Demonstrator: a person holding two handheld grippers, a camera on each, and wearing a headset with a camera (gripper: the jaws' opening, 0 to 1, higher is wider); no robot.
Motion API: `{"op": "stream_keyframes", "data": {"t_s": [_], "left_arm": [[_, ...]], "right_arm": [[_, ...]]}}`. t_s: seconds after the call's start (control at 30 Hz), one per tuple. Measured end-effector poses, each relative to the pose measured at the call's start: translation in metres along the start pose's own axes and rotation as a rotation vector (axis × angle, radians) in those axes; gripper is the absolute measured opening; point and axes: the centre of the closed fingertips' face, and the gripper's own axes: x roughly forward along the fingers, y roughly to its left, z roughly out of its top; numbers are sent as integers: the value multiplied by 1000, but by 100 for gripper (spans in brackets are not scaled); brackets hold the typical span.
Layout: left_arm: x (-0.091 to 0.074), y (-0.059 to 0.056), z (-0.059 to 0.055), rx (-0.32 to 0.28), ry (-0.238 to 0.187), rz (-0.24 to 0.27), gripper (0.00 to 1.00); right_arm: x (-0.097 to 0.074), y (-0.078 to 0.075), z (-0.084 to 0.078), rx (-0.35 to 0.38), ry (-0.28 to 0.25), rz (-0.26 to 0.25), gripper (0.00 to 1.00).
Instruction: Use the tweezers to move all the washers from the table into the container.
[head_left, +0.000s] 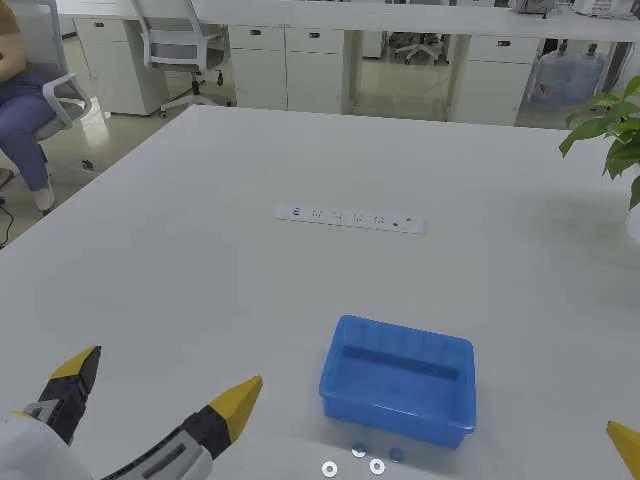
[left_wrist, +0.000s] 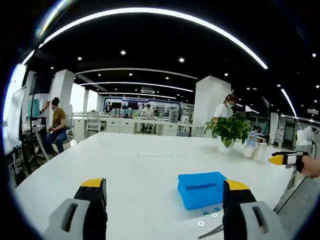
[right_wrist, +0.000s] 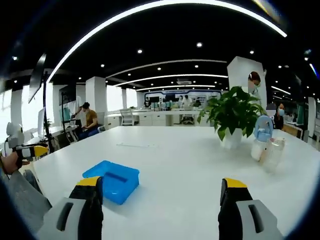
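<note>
Hovering low at the near left of the bench (head_left: 200, 250), the left gripper (head_left: 160, 385) has its jaws spread wide and holds nothing. The right gripper (right_wrist: 160, 190) is just as wide and empty in its own view, and only a yellow tip of it shows at the head view's lower right edge. The washers (head_left: 358, 460) lie in a small cluster on the bench, just beside the near wall of the blue container (head_left: 400, 378), none inside it yet. From the left gripper they sit ahead and to its right, near its right jaw, so that gripper looks the closer one. A thin dark strip (left_wrist: 214, 231) beside them in the left gripper view may be the tweezers, though it is too slight to tell.
</note>
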Motion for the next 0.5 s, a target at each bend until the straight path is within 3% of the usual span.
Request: {"op": "stream_keyframes", "data": {"t_s": [0.5], "left_arm": [[1,0,-1,-4,3,-2,99]], "right_arm": [[1,2,-1,2,0,5,96]]}}
